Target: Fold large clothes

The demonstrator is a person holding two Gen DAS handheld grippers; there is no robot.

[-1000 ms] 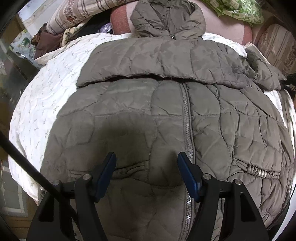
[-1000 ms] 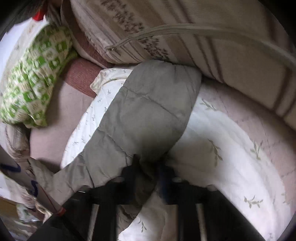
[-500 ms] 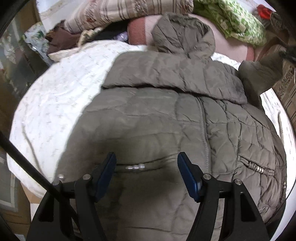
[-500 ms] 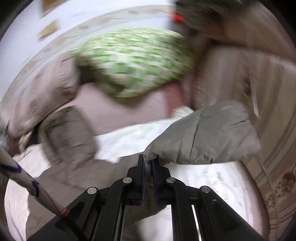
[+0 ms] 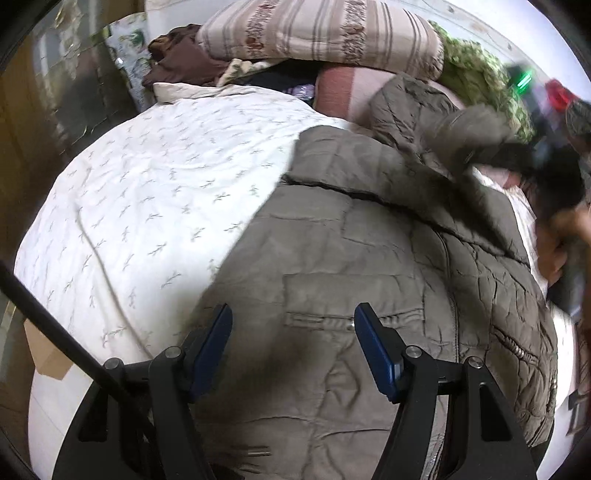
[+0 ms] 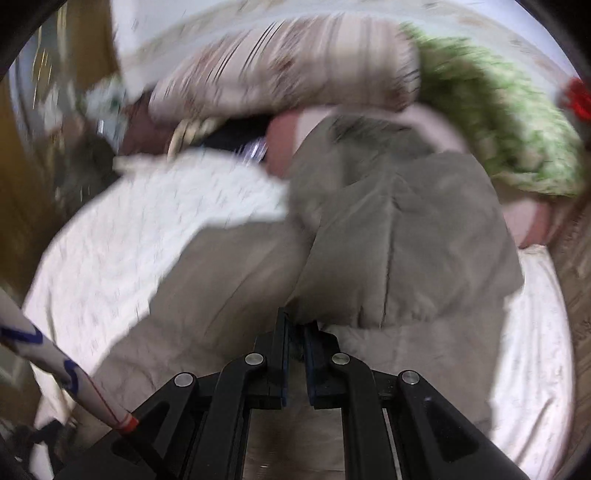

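Olive-grey quilted down jacket (image 5: 369, 258) lying front-up on a bed covered by a white leaf-print quilt (image 5: 155, 192), occupying the right half of the bed, its hood (image 5: 410, 107) toward the head edge against a pink-and-maroon cushion (image 5: 340, 88). Left claw (image 5: 293, 345) spread wide, blue-padded fingers (image 5: 373, 350) poised above the jacket's lower front, either side of a pocket zip (image 5: 325, 319), gripping nothing. Right claw (image 6: 295, 332) closed to a narrow slit on the cuff end of the jacket's sleeve (image 6: 399, 243), which is raised and draped over the jacket body; this view is motion-blurred. Along the head edge: a striped beige pillow (image 5: 321, 35) atop a brown garment (image 5: 184, 59), and a green-patterned quilt (image 5: 476, 70) at the right corner
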